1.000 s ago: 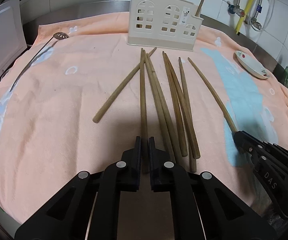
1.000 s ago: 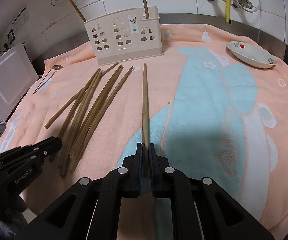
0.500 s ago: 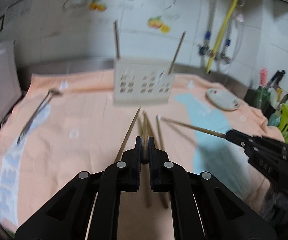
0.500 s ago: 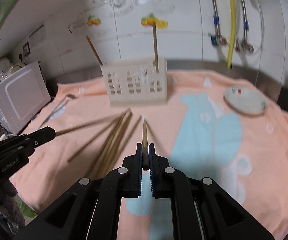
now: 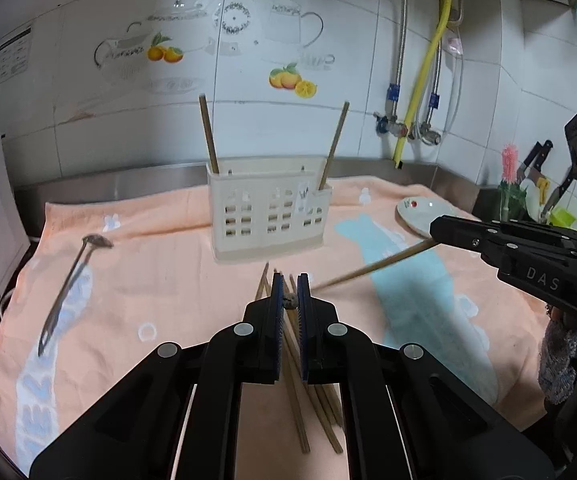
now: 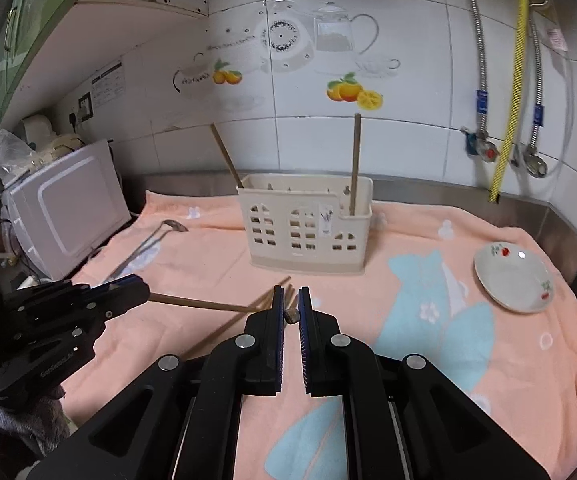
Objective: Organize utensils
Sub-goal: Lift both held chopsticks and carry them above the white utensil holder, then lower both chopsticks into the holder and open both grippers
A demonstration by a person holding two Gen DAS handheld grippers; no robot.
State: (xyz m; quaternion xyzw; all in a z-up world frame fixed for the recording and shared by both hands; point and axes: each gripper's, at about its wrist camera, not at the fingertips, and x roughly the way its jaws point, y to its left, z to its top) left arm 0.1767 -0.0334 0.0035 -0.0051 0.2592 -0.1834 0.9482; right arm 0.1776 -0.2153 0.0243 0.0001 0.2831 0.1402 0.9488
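My left gripper [image 5: 289,300] is shut on a wooden chopstick, seen end-on between the pads; from the right wrist view that chopstick [image 6: 196,303] sticks out of the left gripper [image 6: 128,292], held above the towel. My right gripper [image 6: 291,314] is shut on another chopstick, which shows in the left wrist view [image 5: 368,268] pointing left from the right gripper [image 5: 440,228]. A cream utensil holder [image 5: 268,216] stands ahead with two chopsticks [image 5: 208,136] upright in it. Several loose chopsticks [image 5: 312,400] lie on the towel below.
A metal spoon [image 5: 68,280] lies on the orange towel [image 5: 160,280] at the left. A small white dish [image 6: 512,276] sits at the right. A white appliance [image 6: 64,216] stands at the left edge. Pipes and a tiled wall are behind.
Both grippers have lifted their chopsticks off the towel and tilted up to face the holder and wall. The remaining chopsticks stay on the towel.
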